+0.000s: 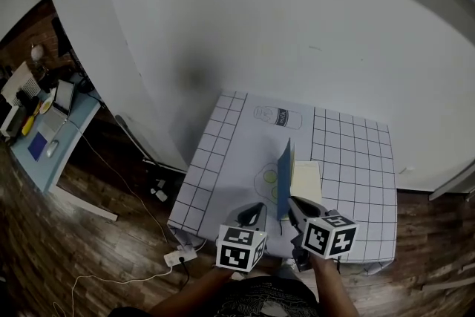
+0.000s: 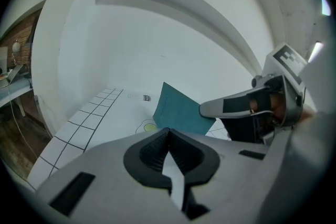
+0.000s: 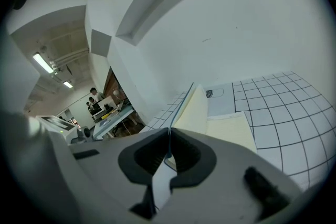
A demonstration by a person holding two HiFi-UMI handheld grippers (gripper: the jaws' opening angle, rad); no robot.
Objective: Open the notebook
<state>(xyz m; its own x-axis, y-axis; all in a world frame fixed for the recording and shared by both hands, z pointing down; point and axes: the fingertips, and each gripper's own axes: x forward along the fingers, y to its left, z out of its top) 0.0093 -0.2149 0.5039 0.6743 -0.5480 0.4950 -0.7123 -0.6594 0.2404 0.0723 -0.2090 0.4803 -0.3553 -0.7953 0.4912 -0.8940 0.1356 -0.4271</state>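
The notebook (image 1: 306,180) lies on the white grid mat (image 1: 223,159) near the table's front edge. Its blue cover (image 1: 285,173) stands almost upright on its left side, with the cream pages (image 3: 231,131) bare to its right. My right gripper (image 1: 297,208) is shut on the lower edge of the cover (image 3: 181,107), which runs into the jaws (image 3: 169,136). The left gripper (image 1: 252,214) hovers just left of the notebook, shut and holding nothing. From the left gripper view the blue cover (image 2: 181,110) rises ahead, with the right gripper (image 2: 244,105) at its right edge.
A printed bottle outline (image 1: 276,116) and a green printed circle (image 2: 150,127) mark the mat. A white wall stands close behind the table. On the floor to the left are a power strip (image 1: 177,257) with cables and a desk (image 1: 44,137) with a laptop.
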